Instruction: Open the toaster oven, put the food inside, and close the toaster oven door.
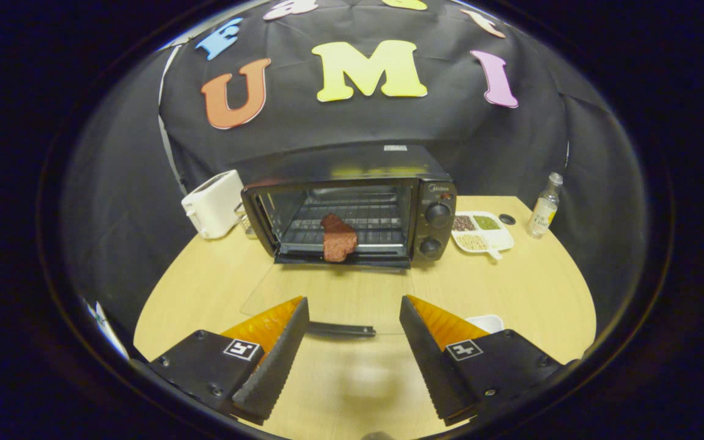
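Observation:
The black toaster oven (431, 201) stands at the back of the wooden table with its glass door (327, 293) folded down flat toward me. The door's black handle (341, 330) lies between my fingertips. A reddish-brown piece of food (338, 238) rests on the wire rack, near the front of the oven cavity. My gripper (354, 315) is open, its two black fingers with orange sides spread wide on either side of the handle, pressing on nothing.
A white toaster (212, 203) stands left of the oven. Right of the oven are a white divided dish of grains (481, 232), a small dark cap (507, 219) and a clear bottle (544, 206). A white dish (486, 322) peeks beside my right finger.

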The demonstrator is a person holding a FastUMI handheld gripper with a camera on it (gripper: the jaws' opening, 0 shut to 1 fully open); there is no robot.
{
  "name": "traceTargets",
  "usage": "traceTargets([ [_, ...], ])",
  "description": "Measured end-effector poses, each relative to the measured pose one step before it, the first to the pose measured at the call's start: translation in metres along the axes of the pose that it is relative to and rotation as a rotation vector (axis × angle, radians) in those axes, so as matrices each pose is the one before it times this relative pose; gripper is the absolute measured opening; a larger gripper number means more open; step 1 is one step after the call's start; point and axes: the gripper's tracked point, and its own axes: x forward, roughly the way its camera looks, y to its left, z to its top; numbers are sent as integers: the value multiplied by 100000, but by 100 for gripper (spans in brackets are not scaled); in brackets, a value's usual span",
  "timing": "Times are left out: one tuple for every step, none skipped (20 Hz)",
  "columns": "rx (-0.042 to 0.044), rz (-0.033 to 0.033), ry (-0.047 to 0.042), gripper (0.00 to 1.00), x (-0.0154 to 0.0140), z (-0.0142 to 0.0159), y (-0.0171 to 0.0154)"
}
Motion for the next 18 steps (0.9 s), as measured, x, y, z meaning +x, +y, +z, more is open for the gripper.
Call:
traceTargets([
  [-2055, -589, 1408, 96, -267, -923, -149],
  [-1169, -118, 1235, 96, -61, -1104, -78],
  [-356, 854, 1240, 96, 141, -923, 105],
  [-79, 680, 1397, 95, 189, -989, 395],
  [-431, 87, 1820, 95, 273, -958, 178],
  [-43, 450, 1851, 95, 439, -1029, 325],
  [442, 922, 1939, 95, 512, -837, 512],
  [166, 740, 1740, 95, 736, -118, 503],
  [51, 635, 1391, 95, 715, -504, 411],
  [225, 631, 1221, 95, 558, -512, 357],
  [138, 668, 987, 95, 713, -207, 284],
  [-204, 417, 1060, 95, 823, -217, 242],
  [-104, 336, 1500, 95, 702, -232, 193],
  [410, 617, 1016, 95, 627, -303, 171],
  [604, 11, 394, 95, 670, 141, 45],
  [-98, -755, 448, 95, 621, 203, -280],
  [-742, -945, 596, 95, 645, 261, -191],
  [-675, -1397, 372, 95, 530, 305, -352],
])
